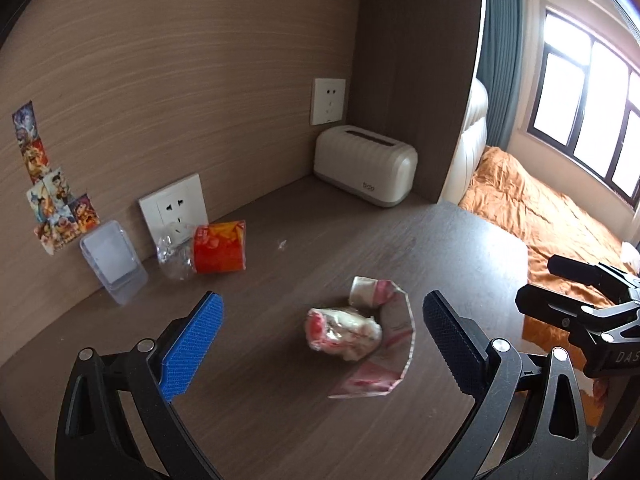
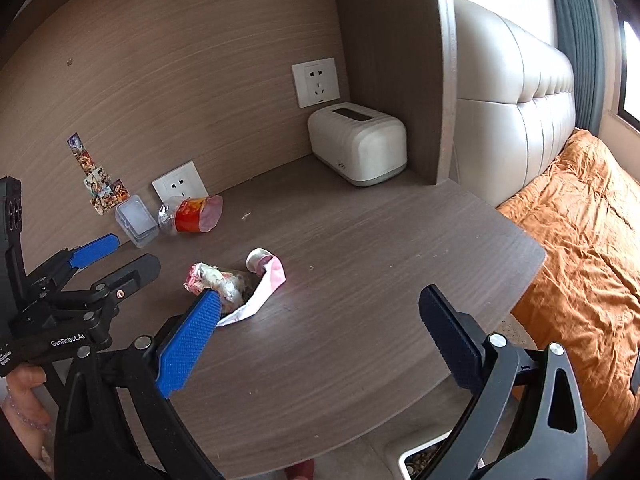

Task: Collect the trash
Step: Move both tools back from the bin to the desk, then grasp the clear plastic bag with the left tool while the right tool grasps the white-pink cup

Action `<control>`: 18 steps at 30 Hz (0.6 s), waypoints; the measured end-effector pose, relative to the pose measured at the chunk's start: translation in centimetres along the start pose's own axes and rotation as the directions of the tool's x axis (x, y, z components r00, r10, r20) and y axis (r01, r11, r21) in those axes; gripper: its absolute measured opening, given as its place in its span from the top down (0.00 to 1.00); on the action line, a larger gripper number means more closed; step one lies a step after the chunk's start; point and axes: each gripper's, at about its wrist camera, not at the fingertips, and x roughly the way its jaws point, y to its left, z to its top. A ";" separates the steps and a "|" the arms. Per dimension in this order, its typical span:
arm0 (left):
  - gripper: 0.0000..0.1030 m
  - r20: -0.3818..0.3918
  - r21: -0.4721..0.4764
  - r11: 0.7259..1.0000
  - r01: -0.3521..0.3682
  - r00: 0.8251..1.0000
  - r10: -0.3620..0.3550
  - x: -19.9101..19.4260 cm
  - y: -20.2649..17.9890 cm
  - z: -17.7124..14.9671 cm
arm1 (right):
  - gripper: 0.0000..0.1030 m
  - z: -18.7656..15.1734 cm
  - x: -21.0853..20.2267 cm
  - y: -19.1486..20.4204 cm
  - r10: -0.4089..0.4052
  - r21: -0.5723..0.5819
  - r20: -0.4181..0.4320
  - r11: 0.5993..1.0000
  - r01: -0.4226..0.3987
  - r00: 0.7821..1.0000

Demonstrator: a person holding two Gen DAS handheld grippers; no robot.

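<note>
A crumpled pink-and-white wrapper (image 1: 360,332) lies on the dark wood desk (image 1: 280,420), between the fingers of my open left gripper (image 1: 320,328), which hovers just above it. It also shows in the right wrist view (image 2: 228,284). A red snack bag with clear plastic (image 1: 212,250) lies by the back wall, also seen in the right wrist view (image 2: 192,212). My right gripper (image 2: 320,320) is open and empty over the desk's middle, to the right of the wrapper. It shows in the left wrist view (image 1: 560,292), and the left gripper shows in the right wrist view (image 2: 116,256).
A cream tissue box (image 1: 364,170) stands in the back corner. A clear plastic box (image 1: 114,260) leans on the wall near a socket (image 1: 174,208). An orange bed (image 2: 580,240) lies right of the desk edge. A white bin (image 2: 424,456) sits below the front edge.
</note>
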 end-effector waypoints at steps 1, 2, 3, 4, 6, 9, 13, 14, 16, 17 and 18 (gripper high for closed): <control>0.05 -0.018 0.000 1.000 0.001 1.000 -0.001 0.9 0.5 -0.1 | 0.04 0.1 0.7 0.3 -0.012 -0.002 -0.004 1.000 0.012 1.000; 0.05 -0.036 0.003 1.000 0.002 0.999 -0.001 1.7 0.9 -0.3 | 0.04 0.2 1.8 0.7 -0.035 -0.009 -0.015 0.999 0.035 0.999; 0.05 -0.063 0.004 1.000 0.009 0.998 -0.009 2.7 1.2 -0.6 | 0.04 0.2 2.6 0.9 -0.050 -0.011 -0.026 0.999 0.050 0.998; 0.05 -0.083 0.005 1.000 0.023 0.996 -0.022 3.5 1.4 -0.9 | 0.04 0.3 3.5 1.1 -0.062 -0.012 -0.038 0.998 0.061 0.997; 0.05 -0.112 0.011 0.999 0.052 0.992 -0.050 4.8 1.5 -1.3 | 0.04 0.3 5.3 1.2 -0.066 0.001 -0.067 0.998 0.067 0.996; 0.05 -0.159 0.035 0.994 0.099 0.983 -0.092 6.6 1.4 -1.8 | 0.04 0.4 7.5 1.1 -0.068 0.020 -0.104 0.997 0.070 0.992; 0.05 -0.194 0.068 0.982 0.175 0.968 -0.159 8.6 1.2 -2.1 | 0.11 0.4 9.7 1.3 -0.023 0.033 -0.147 0.999 0.028 0.989; 0.05 -0.195 0.077 0.978 0.196 0.964 -0.178 8.8 1.1 -2.1 | 0.15 0.5 10.2 1.3 -0.010 0.034 -0.163 0.999 0.016 0.987; 0.09 -0.200 0.100 0.966 0.240 0.955 -0.217 9.5 0.8 -2.0 | 0.26 0.5 11.3 1.4 0.001 0.027 -0.199 1.000 0.004 0.980; 0.12 -0.209 0.111 0.960 0.256 0.951 -0.229 9.9 0.7 -2.0 | 0.28 0.4 12.0 1.5 0.006 0.019 -0.221 1.000 -0.002 0.975; 0.17 -0.223 0.119 0.951 0.285 0.941 -0.254 10.4 0.6 -2.0 | 0.33 0.3 12.5 1.5 0.016 0.023 -0.240 1.000 -0.011 0.971</control>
